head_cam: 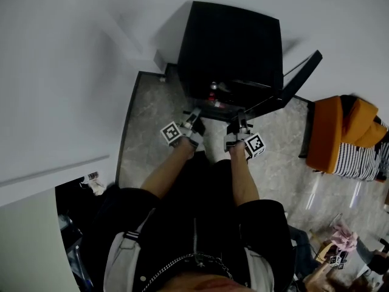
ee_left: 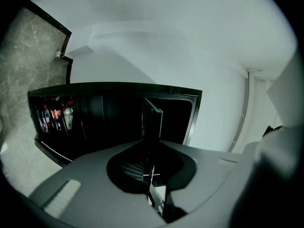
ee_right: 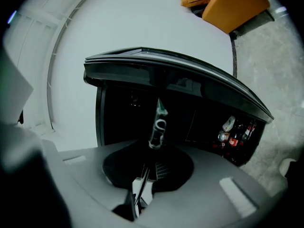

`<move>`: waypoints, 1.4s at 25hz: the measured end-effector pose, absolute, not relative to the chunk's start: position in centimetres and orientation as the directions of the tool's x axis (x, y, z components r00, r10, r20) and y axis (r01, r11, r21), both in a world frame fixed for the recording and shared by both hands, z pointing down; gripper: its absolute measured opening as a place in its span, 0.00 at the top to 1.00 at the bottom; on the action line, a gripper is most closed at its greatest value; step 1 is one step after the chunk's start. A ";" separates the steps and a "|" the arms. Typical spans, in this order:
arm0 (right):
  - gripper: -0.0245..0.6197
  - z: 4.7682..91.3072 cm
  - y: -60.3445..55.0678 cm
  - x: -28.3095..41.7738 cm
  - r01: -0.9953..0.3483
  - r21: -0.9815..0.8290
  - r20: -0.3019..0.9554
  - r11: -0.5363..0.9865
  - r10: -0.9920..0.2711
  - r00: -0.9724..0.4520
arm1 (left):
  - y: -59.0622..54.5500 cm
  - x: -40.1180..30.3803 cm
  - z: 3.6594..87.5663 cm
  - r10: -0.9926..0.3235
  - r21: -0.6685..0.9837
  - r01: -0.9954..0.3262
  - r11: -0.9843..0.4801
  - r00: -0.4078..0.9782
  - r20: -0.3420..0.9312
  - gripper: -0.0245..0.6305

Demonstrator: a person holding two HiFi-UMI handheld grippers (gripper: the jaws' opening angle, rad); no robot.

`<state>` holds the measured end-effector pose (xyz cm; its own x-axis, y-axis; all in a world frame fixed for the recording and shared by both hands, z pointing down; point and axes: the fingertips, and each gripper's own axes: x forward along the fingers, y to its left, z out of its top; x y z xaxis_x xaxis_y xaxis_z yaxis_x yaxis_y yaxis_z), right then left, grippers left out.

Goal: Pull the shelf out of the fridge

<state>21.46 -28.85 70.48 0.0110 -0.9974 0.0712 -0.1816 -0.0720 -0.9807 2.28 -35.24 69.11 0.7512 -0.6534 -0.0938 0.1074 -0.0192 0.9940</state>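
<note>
A black mini fridge (head_cam: 234, 47) stands on the stone floor with its door (head_cam: 298, 81) swung open to the right. The glass shelf (head_cam: 217, 109) sticks out of the fridge's front at its lower edge. My left gripper (head_cam: 196, 117) is shut on the shelf's front edge at the left, and my right gripper (head_cam: 241, 120) is shut on it at the right. In the left gripper view the shelf (ee_left: 152, 122) shows edge-on, pinched in the left gripper (ee_left: 151, 172). The right gripper view shows the shelf (ee_right: 159, 122) the same way in the right gripper (ee_right: 147, 167).
Several bottles (ee_left: 54, 115) sit in the door rack, also visible as bottles (ee_right: 235, 132) in the right gripper view. An orange seat (head_cam: 334, 132) with striped cloth (head_cam: 358, 160) stands to the right. A white wall (head_cam: 73, 72) runs along the left. The person crouches right before the fridge.
</note>
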 end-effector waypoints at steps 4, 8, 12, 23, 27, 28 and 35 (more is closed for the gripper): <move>0.91 70.7 -27.3 21.2 -0.170 -0.983 0.066 -0.066 -0.998 0.010 | -33.5 2.0 69.0 -0.664 0.995 0.099 -0.029 0.742 -0.093 0.92; 0.91 70.8 -25.5 20.4 -0.168 -0.983 0.070 -0.068 -0.998 -0.008 | -31.4 0.9 68.9 -0.680 0.996 0.083 -0.031 0.729 -0.081 0.92; 0.91 70.0 -23.7 20.0 -0.156 -0.987 0.047 -0.042 -0.999 -0.026 | -29.3 0.4 68.3 -0.693 0.996 0.071 -0.053 0.715 -0.087 0.92; 0.92 67.5 -18.8 19.2 -0.177 -0.984 -0.013 0.028 -0.996 -0.087 | -23.1 -0.7 66.2 -0.731 0.991 0.099 -0.087 0.669 -0.131 0.92; 0.91 65.3 -13.6 17.4 -0.186 -0.980 -0.049 0.063 -0.995 -0.082 | -18.0 -2.6 64.1 -0.724 0.985 0.120 -0.127 0.667 -0.175 0.92; 0.91 64.7 -12.0 16.9 -0.184 -0.980 -0.059 0.073 -0.995 -0.079 | -16.5 -3.1 63.6 -0.722 0.983 0.123 -0.135 0.667 -0.183 0.92; 0.92 63.0 -3.7 15.9 -0.165 -0.980 -0.100 0.109 -0.993 -0.064 | -8.3 -4.1 61.7 -0.709 0.979 0.124 -0.161 0.675 -0.202 0.92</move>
